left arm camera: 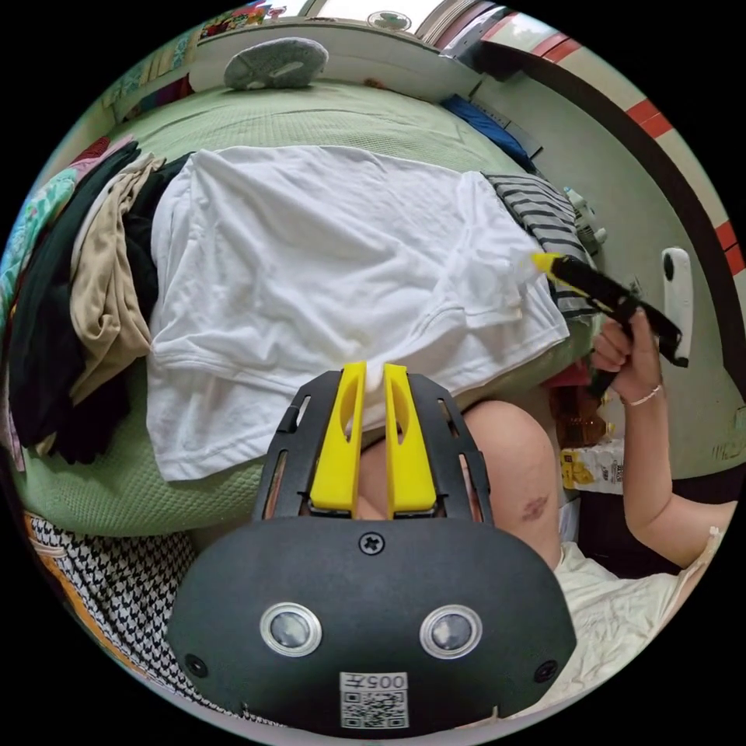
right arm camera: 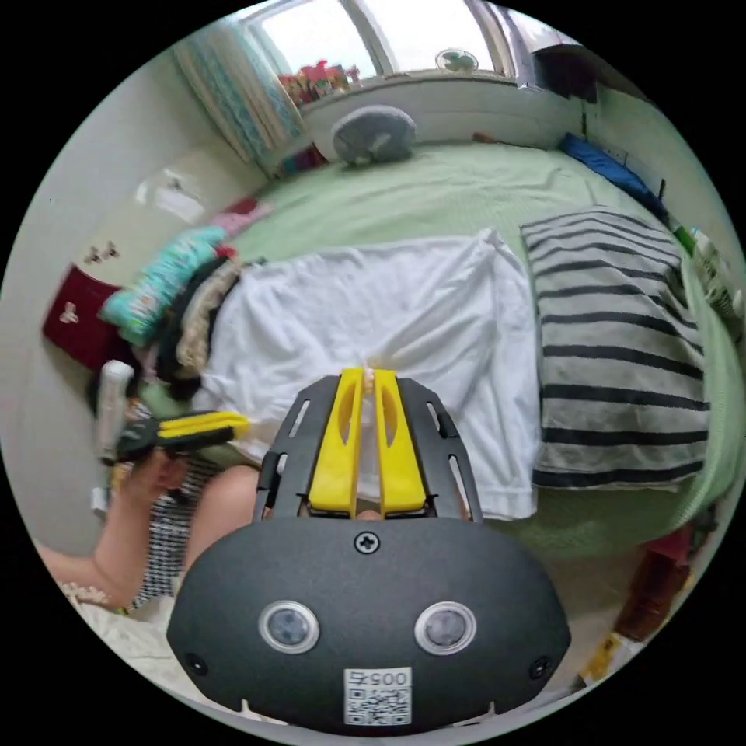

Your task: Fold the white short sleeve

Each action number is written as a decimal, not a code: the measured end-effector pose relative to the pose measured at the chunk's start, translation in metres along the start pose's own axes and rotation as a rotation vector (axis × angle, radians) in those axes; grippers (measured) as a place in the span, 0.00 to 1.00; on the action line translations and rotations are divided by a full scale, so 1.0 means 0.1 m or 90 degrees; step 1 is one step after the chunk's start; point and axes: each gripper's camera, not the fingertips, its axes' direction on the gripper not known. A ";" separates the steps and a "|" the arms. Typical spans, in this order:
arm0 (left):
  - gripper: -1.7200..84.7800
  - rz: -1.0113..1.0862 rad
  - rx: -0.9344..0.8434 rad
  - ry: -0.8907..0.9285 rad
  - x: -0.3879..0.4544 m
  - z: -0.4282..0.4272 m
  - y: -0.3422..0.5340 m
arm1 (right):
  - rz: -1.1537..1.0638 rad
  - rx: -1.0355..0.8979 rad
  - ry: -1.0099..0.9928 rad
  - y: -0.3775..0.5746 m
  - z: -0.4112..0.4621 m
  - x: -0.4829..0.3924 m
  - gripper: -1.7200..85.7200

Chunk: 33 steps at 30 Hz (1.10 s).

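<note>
The white short-sleeve shirt (left arm camera: 311,256) lies spread on the green bed (left arm camera: 342,116), its near edge hanging over the side. My left gripper (left arm camera: 374,371) is shut, with a pinch of the shirt's near edge between its yellow jaws. Off to the right, my right gripper (left arm camera: 544,263), held in a hand (left arm camera: 622,350), bites the shirt's right edge. In the right gripper view the shirt (right arm camera: 373,311) lies ahead, and my right gripper (right arm camera: 367,377) is shut on a tuft of white cloth. The left gripper (right arm camera: 233,426) sits at the shirt's lower left corner.
A folded striped garment (right arm camera: 614,350) lies right of the shirt. A pile of dark, tan and patterned clothes (left arm camera: 85,295) sits to its left. A round grey cushion (left arm camera: 276,62) rests at the far end of the bed. The person's knee (left arm camera: 505,451) is against the bed side.
</note>
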 end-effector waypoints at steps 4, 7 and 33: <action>0.08 -0.004 0.003 0.000 0.07 0.00 0.02 | 0.092 0.053 -0.016 0.06 -0.36 0.31 0.01; 0.08 0.002 -0.001 -0.006 0.14 0.01 0.04 | 0.160 0.004 0.073 0.20 -0.34 0.65 0.01; 0.02 -0.123 0.020 -0.145 0.61 0.23 -0.02 | -0.162 -0.107 0.362 0.71 0.34 -0.55 0.00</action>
